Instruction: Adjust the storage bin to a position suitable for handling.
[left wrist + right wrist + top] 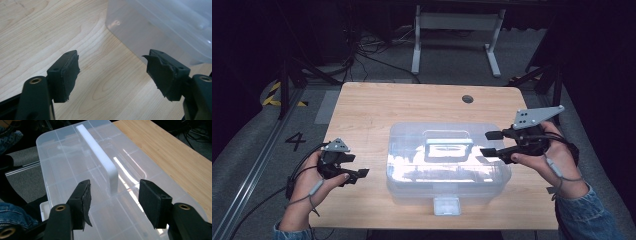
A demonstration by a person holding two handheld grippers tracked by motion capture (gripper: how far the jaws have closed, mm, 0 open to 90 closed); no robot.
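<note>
Storage box (pixel 447 160) of clear plastic sits shut at the middle of the wooden table (pixel 377 105) in the high view, its white handle (pixel 449 145) lying along the lid and a white latch (pixel 446 205) at its 6 o'clock edge, nearest the person. At 9 o'clock from the box the left gripper (pixel 360 174) hangs low over the table, jaws apart and holding nothing; at 3 o'clock the right gripper (pixel 489 143) hovers at the lid's edge, jaws likewise spread and empty, pointing toward the handle. In the left gripper view the two black jaws stand wide over bare wood, with a lower corner of the box (pixel 160 27) at 1 o'clock, near but not touching; the rubber on the pads (pixel 163 75) looks torn and ragged. In the right gripper view the open jaws frame the end of the handle (pixel 100 155) at 12 o'clock, above the lid (pixel 75 165) and apart from it. The likely risks: closing on the handle's end rather than its middle would tip the box on lifting, the frayed pads could slip on smooth plastic, and if the latch is not seated the lid might spring open. Whether the latch is locked cannot be told, nor what the box holds, since glare and cloudy plastic blur the compartments; the box's far wall is hidden in both gripper views.
</note>
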